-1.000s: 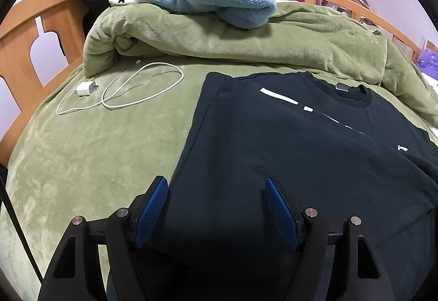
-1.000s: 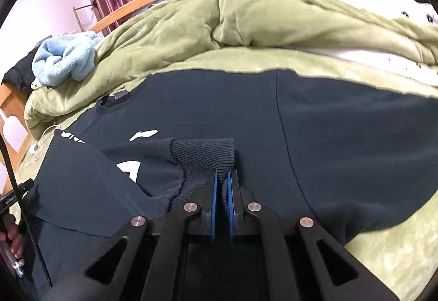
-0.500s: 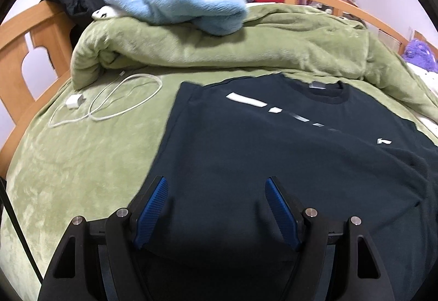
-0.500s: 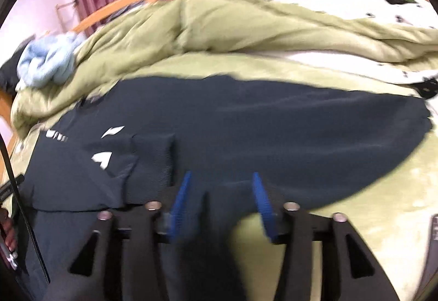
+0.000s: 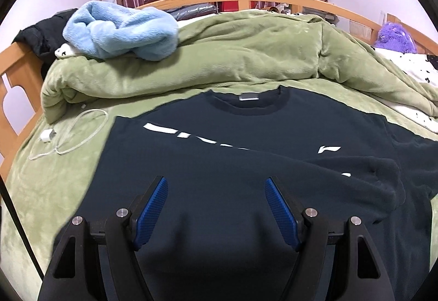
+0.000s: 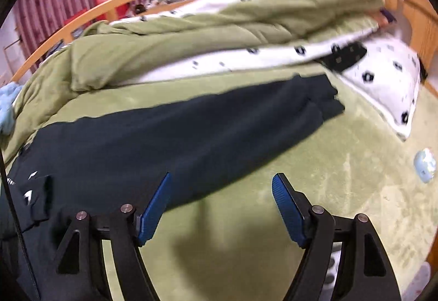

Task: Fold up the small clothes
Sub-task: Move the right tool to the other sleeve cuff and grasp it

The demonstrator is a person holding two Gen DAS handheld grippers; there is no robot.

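A dark navy long-sleeved shirt (image 5: 246, 142) with white lettering lies flat on the green bed cover (image 5: 49, 186). One sleeve (image 5: 328, 177) is folded across its chest. The other sleeve (image 6: 219, 120) stretches out to the right, its cuff (image 6: 325, 98) near the pillow. My left gripper (image 5: 215, 208) is open and empty, held over the shirt's lower body. My right gripper (image 6: 221, 208) is open and empty, above the bed cover at the outstretched sleeve's near edge.
A bunched green duvet (image 5: 232, 60) lies behind the shirt with a light blue fleece (image 5: 123, 29) on top. A white charger and cable (image 5: 65, 136) lie left of the shirt. A white patterned pillow (image 6: 383, 82) and a small pale blue object (image 6: 424, 166) lie right. A wooden bed rail (image 5: 16, 87) runs round.
My right gripper has let go of the sleeve cuff it was shut on, opened, and swung right toward the outstretched sleeve. My left gripper has shifted right over the shirt, still open.
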